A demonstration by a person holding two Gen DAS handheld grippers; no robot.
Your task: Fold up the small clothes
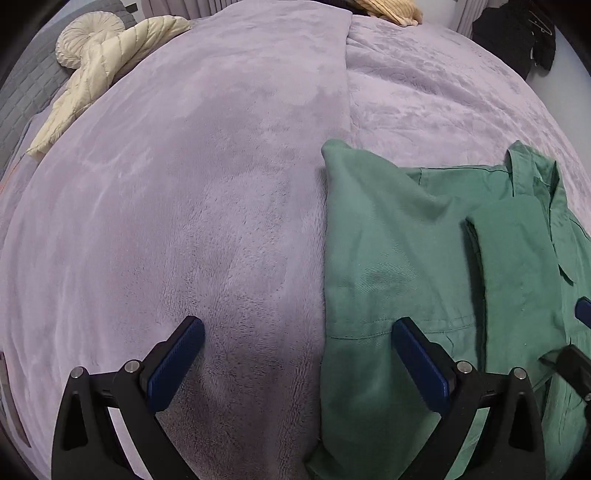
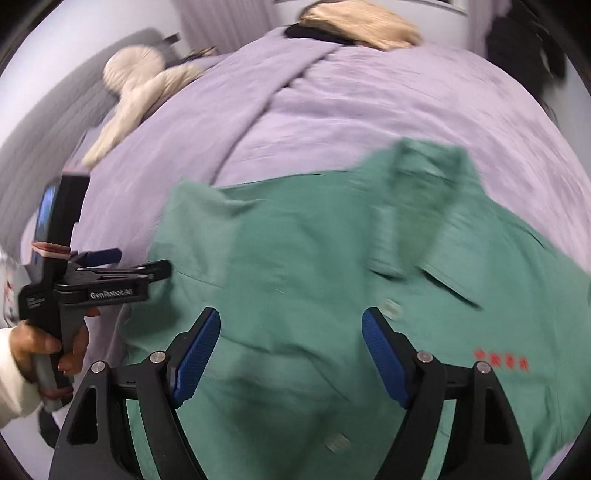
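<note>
Two black grippers with ribbed blue pads, both aimed steeply down. Left gripper [image 1: 297, 363] with jaws spread wide, nothing between them; one pad above bare blanket, the other above the left edge of the garment. Right gripper [image 2: 291, 354] likewise spread wide and empty, poised over the middle of the garment. Seen from the right wrist, left gripper's black handle gripped by one hand [image 2: 44, 350] in a cream sleeve [image 2: 13, 384] at the near left.

One green shirt [image 1: 391, 258], woven cotton-like cloth, lying flat near the front right part of the bed, front side up; one sleeve folded in across the chest, collar toward the far side, two pale buttons [image 2: 390, 308] visible down the placket, small red lettering [image 2: 502, 363] on the chest. Right-wrist view blurred.

One lilac fleece blanket [image 1: 184, 184], plush and slightly rumpled, covering the whole bed, with a raised fold running from the middle to the far edge.

Far left corner: one cream quilted puffer jacket [image 1: 99, 74], one round pleated cream cushion [image 1: 83, 37], grey quilted padding [image 1: 26, 92] behind. Far edge: one tan knitted item [image 1: 388, 11]. Far right, beyond the bed: dark clothing [image 1: 517, 40] hanging against a pale wall.
</note>
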